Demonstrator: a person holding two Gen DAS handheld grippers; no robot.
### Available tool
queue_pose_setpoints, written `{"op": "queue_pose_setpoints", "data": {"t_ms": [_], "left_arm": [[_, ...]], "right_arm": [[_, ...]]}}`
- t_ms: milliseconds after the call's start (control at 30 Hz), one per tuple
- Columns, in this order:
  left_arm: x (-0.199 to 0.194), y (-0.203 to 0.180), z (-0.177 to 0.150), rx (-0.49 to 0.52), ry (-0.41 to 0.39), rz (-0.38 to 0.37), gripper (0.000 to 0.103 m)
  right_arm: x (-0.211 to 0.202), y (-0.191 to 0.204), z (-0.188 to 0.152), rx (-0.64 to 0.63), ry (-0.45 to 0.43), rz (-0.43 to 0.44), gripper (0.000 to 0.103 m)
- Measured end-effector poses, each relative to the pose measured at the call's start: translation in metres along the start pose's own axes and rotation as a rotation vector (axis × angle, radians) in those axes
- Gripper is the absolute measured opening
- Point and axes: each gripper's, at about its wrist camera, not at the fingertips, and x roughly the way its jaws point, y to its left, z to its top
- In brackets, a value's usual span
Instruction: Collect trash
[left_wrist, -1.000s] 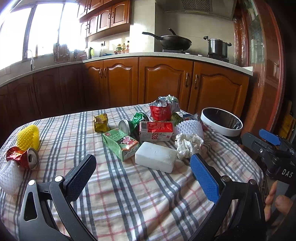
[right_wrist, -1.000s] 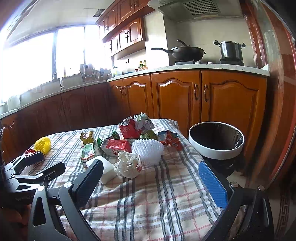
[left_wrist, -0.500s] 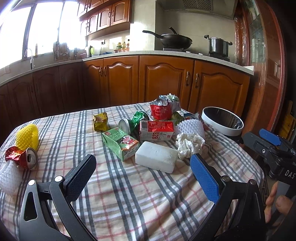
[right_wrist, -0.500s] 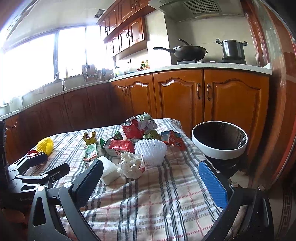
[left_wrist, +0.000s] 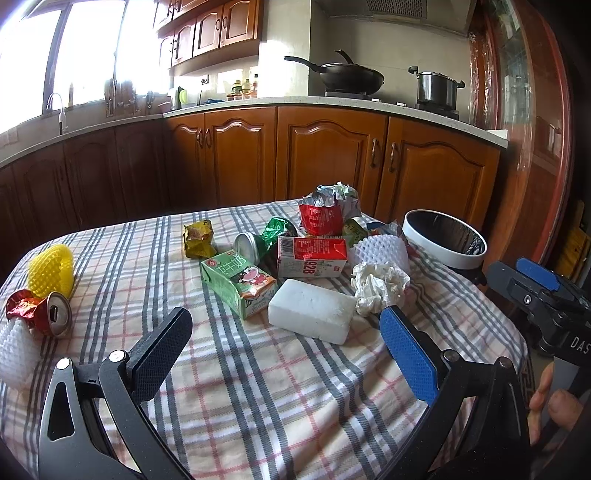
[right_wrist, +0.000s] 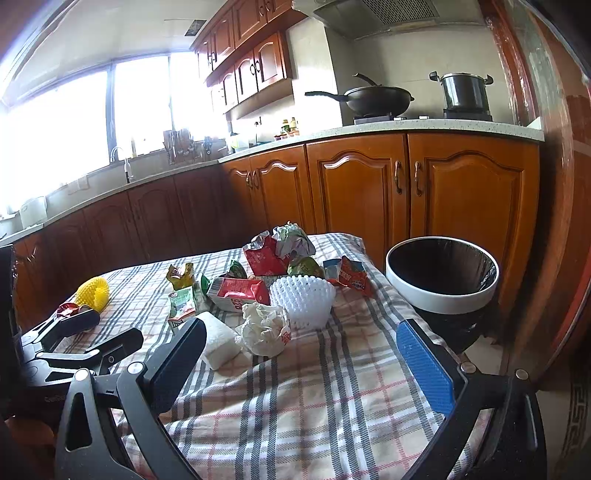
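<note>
Both the left gripper (left_wrist: 284, 336) and right gripper (right_wrist: 301, 350) hover with jaws apart over the desk (left_wrist: 258, 387); the crumpled tissue (right_wrist: 264, 328) looks light and soft, best pinched across its middle

Ahead of the claw, brown wooden base cabinets (left_wrist: 325, 155) run under a pale countertop (right_wrist: 424, 127) carrying a wok (right_wrist: 373, 98) and a steel pot (left_wrist: 437, 88), with bright windows (right_wrist: 74, 122) to its left.
</note>
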Motion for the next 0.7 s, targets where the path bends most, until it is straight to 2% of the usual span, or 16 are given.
{"op": "queue_pose_setpoints", "data": {"t_ms": [600,700], "left_arm": [[0.012,-0.001,0.0,0.003,0.037,-0.015,0.103],[0.017,-0.001,0.0,-0.002,0.053,-0.025,0.103]], "right_arm": [[0.012,-0.002,-0.001,0.013,0.026,0.021,0.103],[0.016,-0.003,-0.001,0.022,0.041,0.03,0.1]]}}
